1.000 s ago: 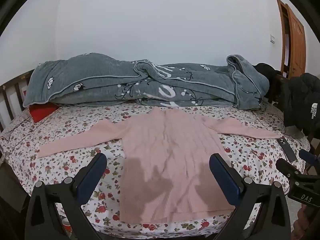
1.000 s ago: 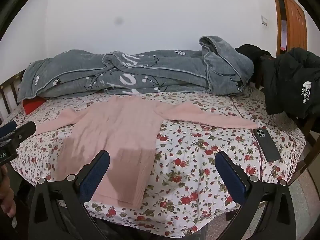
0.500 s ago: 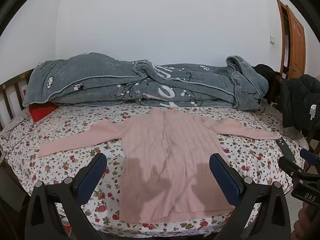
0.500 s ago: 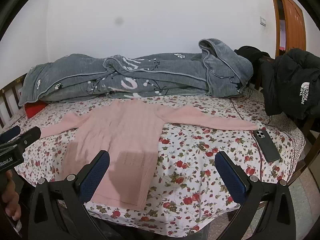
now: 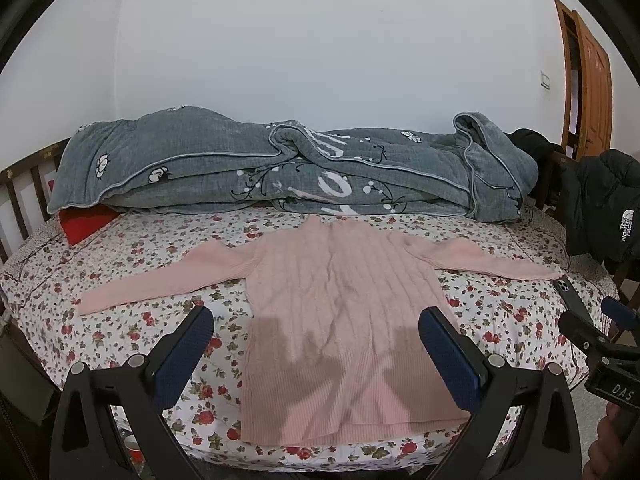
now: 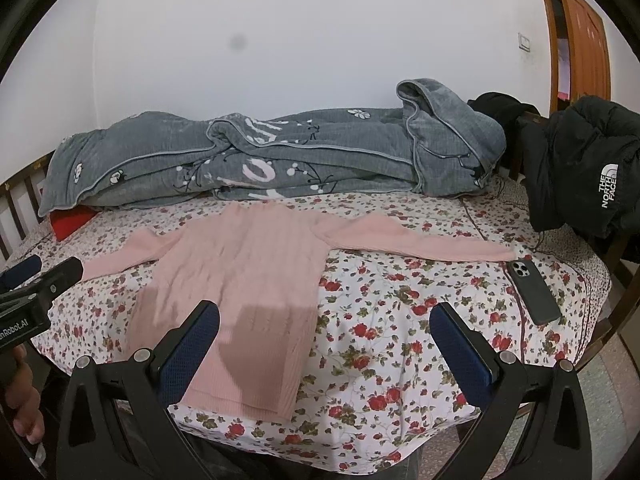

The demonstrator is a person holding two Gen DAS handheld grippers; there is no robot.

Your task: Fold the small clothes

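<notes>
Both grippers held level above the near edge of the bed, fingers spread wide, gripping nothing.

The pink sweater point(image 5: 340, 320) lies flat on the floral sheet point(image 6: 400, 340), sleeves out to each side. The left gripper point(image 5: 316, 344) hovers over its hem; the right gripper point(image 6: 326, 340) hangs off its right edge, near a dark phone point(image 6: 534, 292). Compared with a second ago, little has changed: the sweater lies as it did and both grippers have only drifted slightly.

Both wrist views face bed point(image 5: 132, 252) from near edge (right one offset rightward); share sweater point(image 5: 340, 300).
</notes>
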